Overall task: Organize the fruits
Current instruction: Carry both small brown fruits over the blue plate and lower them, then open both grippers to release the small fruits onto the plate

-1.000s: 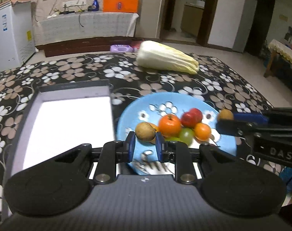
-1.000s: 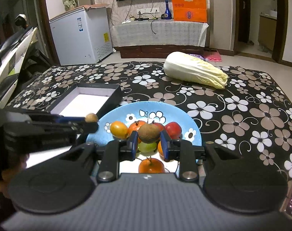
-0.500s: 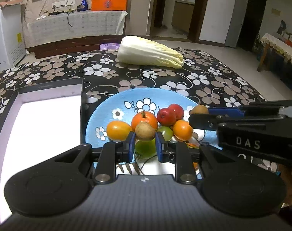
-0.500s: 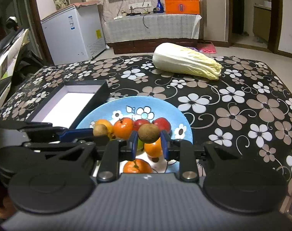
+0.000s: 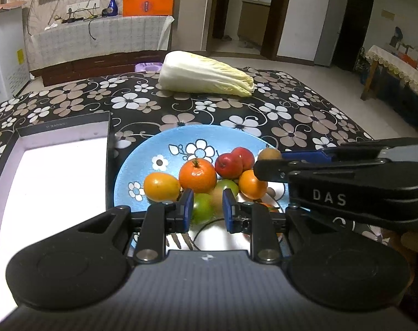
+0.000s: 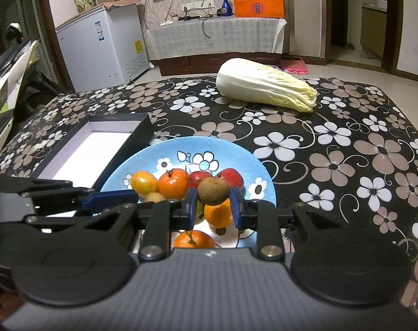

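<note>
Left gripper, nearest in the left wrist view: blue pads set a narrow gap apart, low over the near part of the plate. A blurred brown fruit sits in that gap against the right-hand pad. It does not fill the gap, so can't tell if it is actually clamped or loose.

Right gripper: pads closed on a round brown rough-skinned fruit, held clear above the plate's fruit pile.

Both grippers are over the round blue plate with white flower print, the right one reaching in from the right side.

On the plate:
- green round fruit, just behind the left pads
- yellow-orange oval fruit, left of the pile
- stemmed orange tangerine, in the middle, touching the yellow-orange one
- smaller orange fruit, to the right
- two red fruits, behind, touching each other
- another tangerine, at the plate's near edge, below the right gripper

Left of the plate and just beside it: shallow black box with a white inside, nothing visible in it.

Everything sits on the black tablecloth with white and tan flowers.

Far side of the table: pale whole napa cabbage lying on its side, well apart from the plate.
</note>
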